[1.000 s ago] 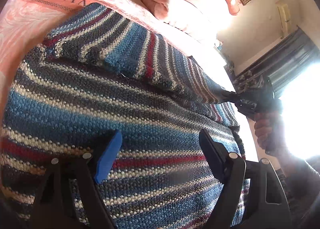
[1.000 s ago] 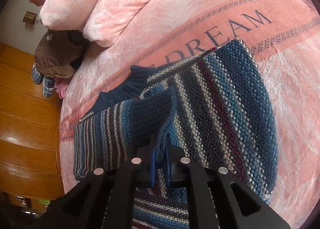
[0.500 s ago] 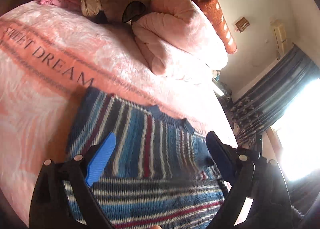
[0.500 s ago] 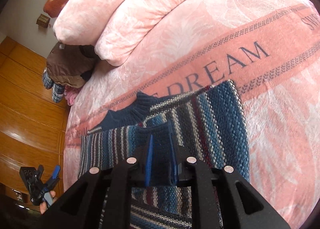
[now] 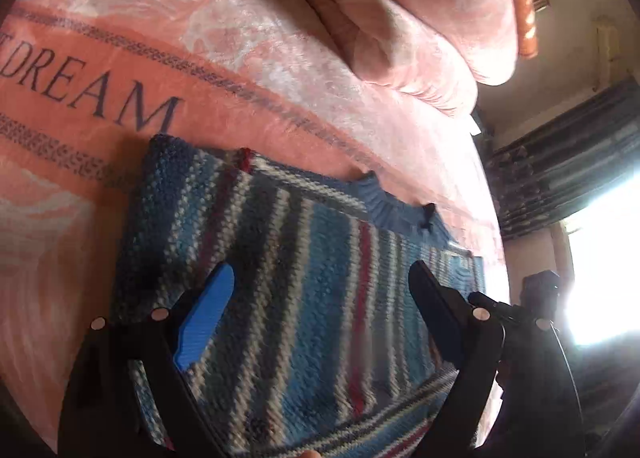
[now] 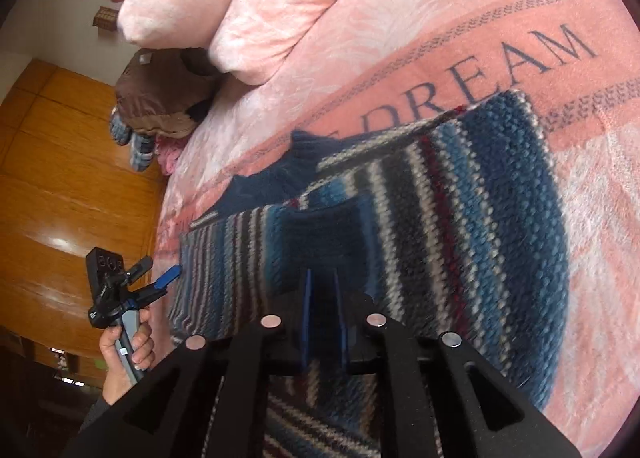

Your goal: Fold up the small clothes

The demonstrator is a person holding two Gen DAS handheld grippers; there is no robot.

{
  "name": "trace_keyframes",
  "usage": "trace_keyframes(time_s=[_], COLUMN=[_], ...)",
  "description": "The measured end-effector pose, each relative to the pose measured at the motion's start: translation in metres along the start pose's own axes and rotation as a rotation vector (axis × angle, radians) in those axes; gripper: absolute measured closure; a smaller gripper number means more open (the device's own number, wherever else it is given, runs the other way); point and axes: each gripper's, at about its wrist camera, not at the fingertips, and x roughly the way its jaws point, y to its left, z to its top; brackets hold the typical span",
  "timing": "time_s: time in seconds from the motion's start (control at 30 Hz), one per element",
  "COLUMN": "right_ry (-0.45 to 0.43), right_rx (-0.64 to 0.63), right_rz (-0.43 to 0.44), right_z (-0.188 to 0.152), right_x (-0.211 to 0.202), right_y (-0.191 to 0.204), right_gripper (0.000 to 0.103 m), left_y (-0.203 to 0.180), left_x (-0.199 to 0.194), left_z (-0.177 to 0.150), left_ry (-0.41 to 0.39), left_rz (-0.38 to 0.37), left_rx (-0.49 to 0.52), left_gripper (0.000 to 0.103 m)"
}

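A blue, grey, white and red striped knit sweater (image 5: 304, 266) lies flat on the pink bed blanket (image 5: 280, 69), its ribbed collar (image 5: 384, 205) towards the pillows. My left gripper (image 5: 320, 298) hovers open just above the sweater's body, holding nothing. In the right wrist view the same sweater (image 6: 472, 217) has one sleeve folded across it. My right gripper (image 6: 322, 278) is shut on that sleeve's dark blue cuff (image 6: 320, 234). The left gripper (image 6: 158, 268) shows off the sweater's left edge, held by a hand (image 6: 128, 342).
Pink pillows and a rolled duvet (image 6: 248, 5) lie at the head of the bed. A brown garment (image 6: 164, 97) sits beside them. A wooden wardrobe (image 6: 60, 177) stands at the left. A dark curtain (image 5: 560, 161) and bright window (image 5: 604, 258) are past the bed's edge.
My left gripper pulled back from close over the sweater and now hovers above it, still open. The right gripper stays shut on the sleeve cuff, which has shifted only slightly.
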Motion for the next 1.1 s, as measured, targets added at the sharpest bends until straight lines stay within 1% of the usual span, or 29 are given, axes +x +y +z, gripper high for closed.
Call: trace_keyframes(time_s=[0.03,0.07,0.1,0.13,0.17,0.2,0.23,0.27,0.3,0.37,0.4,0.47,0.5,0.53,0.57,0.6,0.67,0.73,0.77,0.83,0.9,0.93,0.97,1.0,1.03,1.07,1.1], right_ry=[0.027,0.047,0.067,0.078,0.074,0.069,0.058,0.037,0.01,-0.023,-0.036,-0.039,-0.031,-0.02,-0.027,-0.039,-0.081,-0.105,-0.101,-0.077,-0.053,-0.044,-0.037,-0.026,-0.021,-0.019,-0.018], right_rx=[-0.031,-0.053,-0.054,-0.05,-0.042,-0.016,0.016,0.027,0.022,0.02,0.031,0.089,0.124,0.15,0.164,0.175,0.183,0.163,0.158,0.149,0.135,0.141,0.155,0.166,0.171,0.172,0.174], right_rz=[0.002,-0.02,-0.053,-0.079,-0.09,-0.082,-0.065,-0.047,-0.035,-0.033,-0.039,-0.071,-0.085,-0.084,-0.082,-0.07,-0.016,0.016,0.021,0.017,0.011,0.015,0.018,0.016,0.01,0.001,-0.007], right_z=[-0.006,-0.012,-0.016,-0.019,-0.019,-0.018,-0.018,-0.02,-0.022,-0.03,-0.034,-0.04,-0.042,-0.044,-0.046,-0.048,-0.053,-0.065,-0.074,-0.1,-0.132,-0.151,-0.169,-0.188,-0.206,-0.224,-0.242], right_x=[0.002,0.006,0.013,0.019,0.021,0.018,0.011,-0.001,-0.016,-0.044,-0.055,-0.063,-0.06,-0.056,-0.057,-0.062,-0.08,-0.103,-0.113,-0.134,-0.155,-0.166,-0.176,-0.186,-0.195,-0.202,-0.209], right_y=[0.007,0.01,0.008,0.003,-0.001,-0.004,-0.004,-0.001,0.001,-0.003,-0.01,-0.034,-0.047,-0.056,-0.061,-0.061,-0.052,-0.042,-0.037,-0.032,-0.026,-0.025,-0.024,-0.023,-0.021,-0.018,-0.018], right_gripper=[0.09,0.089,0.089,0.096,0.103,0.103,0.099,0.082,0.079,0.079,0.079,0.079,0.083,0.089,0.093,0.092,0.077,0.077,0.077,0.075,0.07,0.065,0.057,0.053,0.047,0.038,0.034], left_y=[-0.008,-0.014,-0.014,-0.01,-0.003,0.005,0.007,0.004,0.001,-0.002,-0.002,0.004,0.011,0.017,0.02,0.019,0.015,0.007,0.004,0.0,0.0,-0.001,-0.002,-0.002,-0.003,-0.003,0.0], left_x=[-0.006,-0.01,-0.008,-0.001,0.009,0.015,0.015,0.012,0.004,-0.014,-0.02,-0.018,-0.014,-0.012,-0.013,-0.015,-0.027,-0.047,-0.059,-0.087,-0.116,-0.132,-0.145,-0.16,-0.174,-0.186,-0.196], left_z=[-0.008,-0.018,-0.028,-0.035,-0.041,-0.046,-0.047,-0.047,-0.048,-0.051,-0.055,-0.064,-0.068,-0.072,-0.072,-0.072,-0.074,-0.086,-0.095,-0.12,-0.151,-0.169,-0.187,-0.204,-0.222,-0.239,-0.254], left_ry=[0.016,0.037,0.059,0.091,0.123,0.139,0.132,0.131,0.119,0.089,0.083,0.108,0.119,0.11,0.094,0.088,0.081,0.078,0.08,0.085,0.102,0.115,0.128,0.133,0.138,0.139,0.148], left_rz=[-0.046,-0.07,-0.062,-0.025,0.018,0.038,0.052,0.064,0.059,-0.018,-0.032,-0.006,0.018,0.015,0.007,0.009,0.029,0.01,0.001,-0.026,-0.037,-0.037,-0.031,-0.025,-0.019,-0.026,-0.031], left_rx=[0.029,0.064,0.086,0.091,0.081,0.077,0.094,0.104,0.092,0.068,0.071,0.069,0.057,0.044,0.035,0.018,-0.01,-0.015,-0.016,-0.023,-0.043,-0.05,-0.049,-0.049,-0.049,-0.063,-0.083], left_gripper=[0.014,0.014,0.014,0.014,0.017,0.019,0.02,0.02,0.019,0.013,0.013,0.013,0.014,0.014,0.014,0.014,0.014,0.014,0.014,0.013,0.013,0.013,0.013,0.012,0.011,0.008,0.007])
